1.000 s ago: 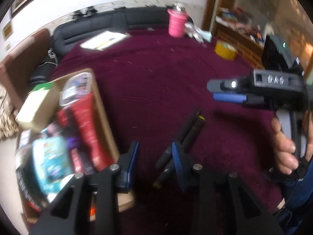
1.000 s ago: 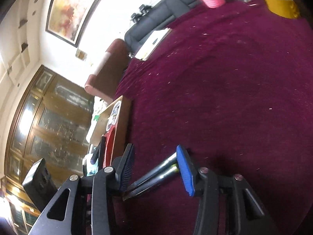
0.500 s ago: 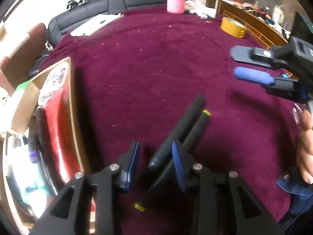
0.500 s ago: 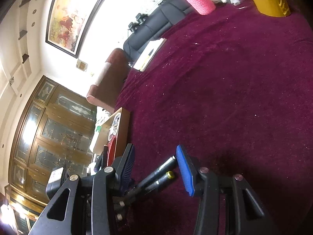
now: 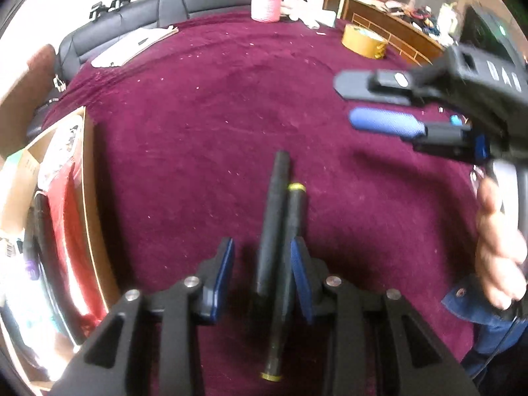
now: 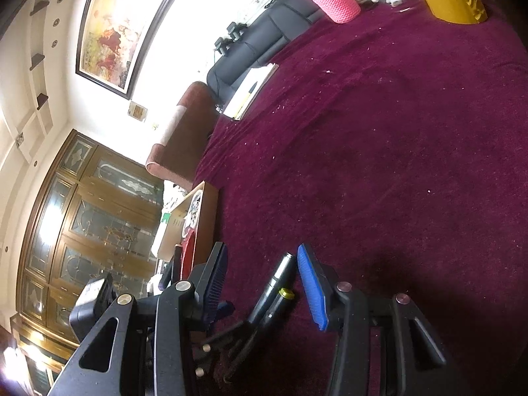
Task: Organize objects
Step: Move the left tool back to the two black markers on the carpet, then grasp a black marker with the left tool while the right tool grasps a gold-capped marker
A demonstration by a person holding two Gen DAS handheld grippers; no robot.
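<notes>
Left gripper (image 5: 262, 275): spread around two dark markers (image 5: 280, 231), not pinching.
Right gripper (image 5: 369, 105): spread, empty, above maroon cloth (image 5: 198, 125).

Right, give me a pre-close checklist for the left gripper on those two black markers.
1. Left gripper open: ok, pads apart.
2. Both black markers between the pads: ok, they lie side by side in the gap, closer to the right pad.
3. Markers flat on the maroon cloth: ok.
4. Right gripper out of the way: ok, open and off to the right, above the cloth.
5. Cardboard box within reach on the left: ok, but already crowded.
6. Pads low enough to catch both barrels: cannot tell.
</notes>
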